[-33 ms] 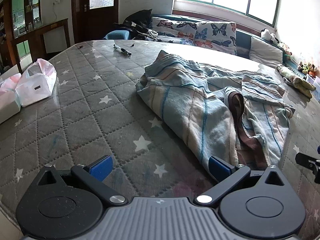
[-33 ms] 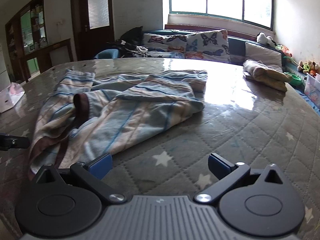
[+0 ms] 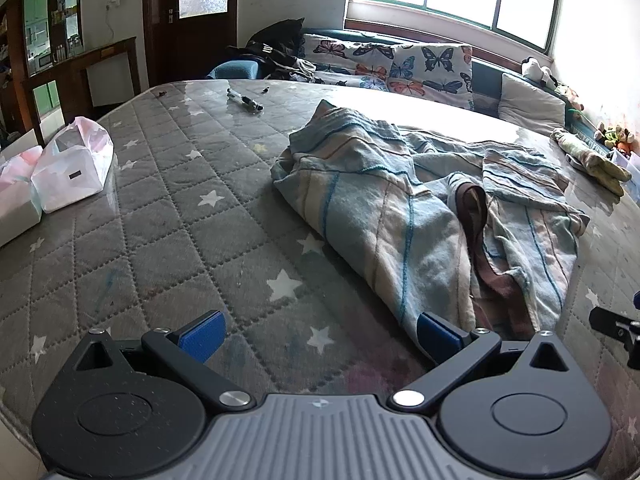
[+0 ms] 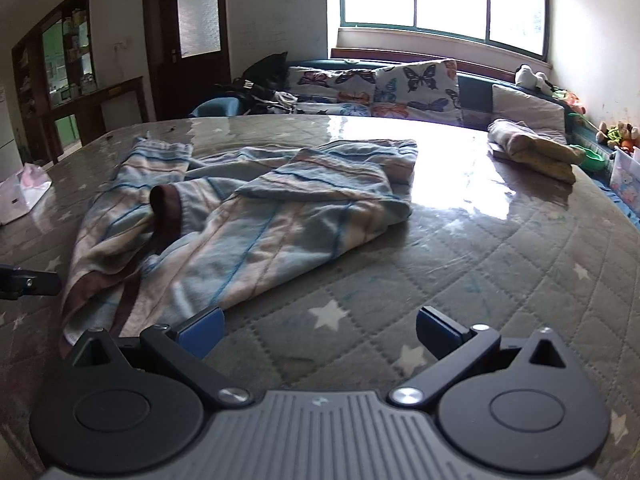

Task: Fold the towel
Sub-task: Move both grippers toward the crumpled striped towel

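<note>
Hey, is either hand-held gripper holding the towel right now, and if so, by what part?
Nothing is held. The left hand-held gripper and right hand-held gripper are both open, with only mattress between their fingers; the crumpled towel lies loose.

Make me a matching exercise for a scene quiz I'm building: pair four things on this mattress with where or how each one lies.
Things:
1. striped towel
2. white plastic bag
3. pen
4. folded yellowish cloth

Places or states:
A. far side of the mattress, toward the door
B. crumpled in the middle, brown edge showing
C. right edge, near the toys
D. left edge, beside a white box

Pairs: 1-B, 2-D, 3-A, 4-C

Both the left claw and right claw are open and hold nothing.
</note>
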